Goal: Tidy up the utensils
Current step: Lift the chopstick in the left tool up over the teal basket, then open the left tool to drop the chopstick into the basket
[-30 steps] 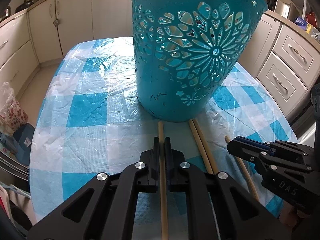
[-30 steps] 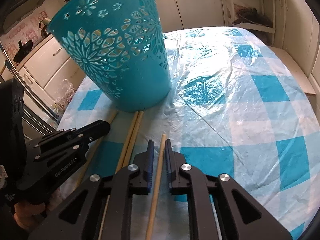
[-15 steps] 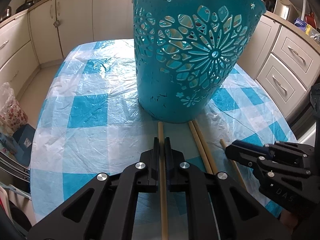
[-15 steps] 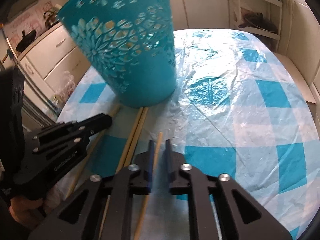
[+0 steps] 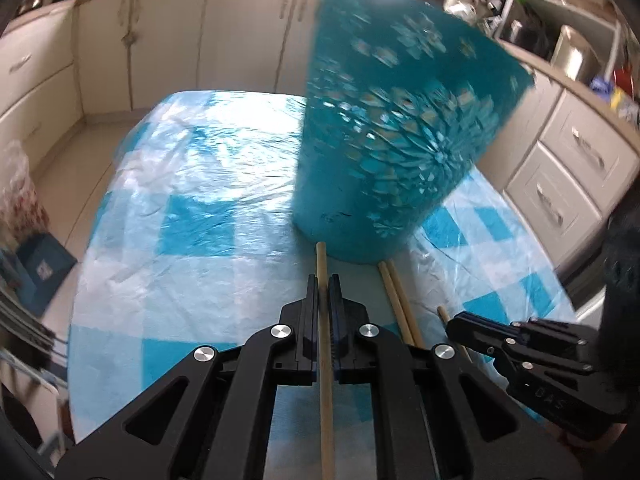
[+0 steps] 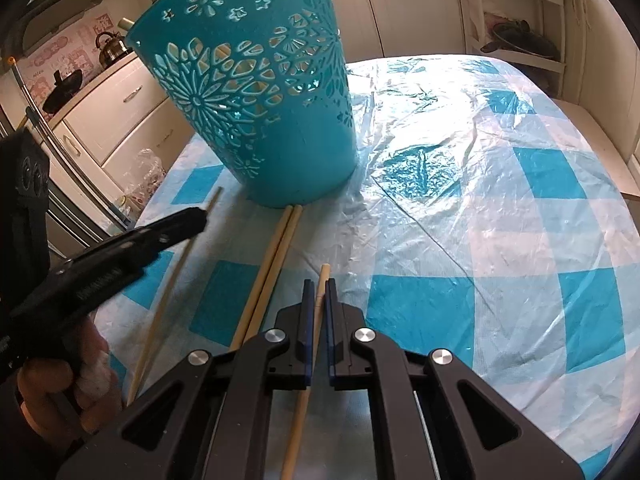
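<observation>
Left gripper (image 5: 323,294), bottom centre, clenches a thin, stiff, light wooden chopstick (image 5: 325,360) near its upper third; right gripper (image 6: 317,298) brackets another chopstick (image 6: 308,364), grip uncertain, both before the perforated teal plastic basket (image 6: 256,92) on the checked tablecloth (image 6: 480,240).

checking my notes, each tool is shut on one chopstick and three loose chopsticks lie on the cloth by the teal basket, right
Almost: two loose chopsticks, not three, lie by the teal basket, as the right wrist view shows. The left tool and right tool are each shut on one chopstick.
</observation>
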{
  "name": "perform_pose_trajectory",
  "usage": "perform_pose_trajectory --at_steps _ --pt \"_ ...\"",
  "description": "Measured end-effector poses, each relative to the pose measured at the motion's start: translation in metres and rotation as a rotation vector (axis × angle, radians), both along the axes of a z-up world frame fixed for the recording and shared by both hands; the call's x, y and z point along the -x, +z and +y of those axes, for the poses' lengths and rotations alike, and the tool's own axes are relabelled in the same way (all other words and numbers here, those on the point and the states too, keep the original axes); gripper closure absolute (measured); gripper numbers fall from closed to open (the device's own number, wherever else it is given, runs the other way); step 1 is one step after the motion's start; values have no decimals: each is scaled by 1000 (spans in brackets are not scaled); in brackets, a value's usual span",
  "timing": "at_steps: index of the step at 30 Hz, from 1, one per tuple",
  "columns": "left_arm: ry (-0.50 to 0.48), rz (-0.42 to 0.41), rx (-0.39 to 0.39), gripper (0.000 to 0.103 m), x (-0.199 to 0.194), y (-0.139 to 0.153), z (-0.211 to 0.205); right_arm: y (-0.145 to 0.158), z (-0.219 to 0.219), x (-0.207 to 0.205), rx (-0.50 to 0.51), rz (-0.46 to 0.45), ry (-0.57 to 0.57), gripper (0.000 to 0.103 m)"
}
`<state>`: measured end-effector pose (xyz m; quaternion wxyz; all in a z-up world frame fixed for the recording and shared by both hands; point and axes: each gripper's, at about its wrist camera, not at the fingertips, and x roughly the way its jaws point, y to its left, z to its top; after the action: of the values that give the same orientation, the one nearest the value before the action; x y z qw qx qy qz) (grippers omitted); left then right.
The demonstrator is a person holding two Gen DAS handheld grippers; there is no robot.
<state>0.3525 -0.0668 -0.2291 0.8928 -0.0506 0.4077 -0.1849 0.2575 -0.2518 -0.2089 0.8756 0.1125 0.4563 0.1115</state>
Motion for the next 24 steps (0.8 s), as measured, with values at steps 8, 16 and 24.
perform_pose_trajectory --at_steps 8,16,24 --pt "34 -1 184 98 7 35 50 -1 -5 -1 -24 9 2 97" --pt "-35 -92 245 98 16 92 40 -1 -7 -4 -40 22 1 97" --pt "-72 -175 230 100 26 136 32 -2 -10 -3 -52 21 5 97"
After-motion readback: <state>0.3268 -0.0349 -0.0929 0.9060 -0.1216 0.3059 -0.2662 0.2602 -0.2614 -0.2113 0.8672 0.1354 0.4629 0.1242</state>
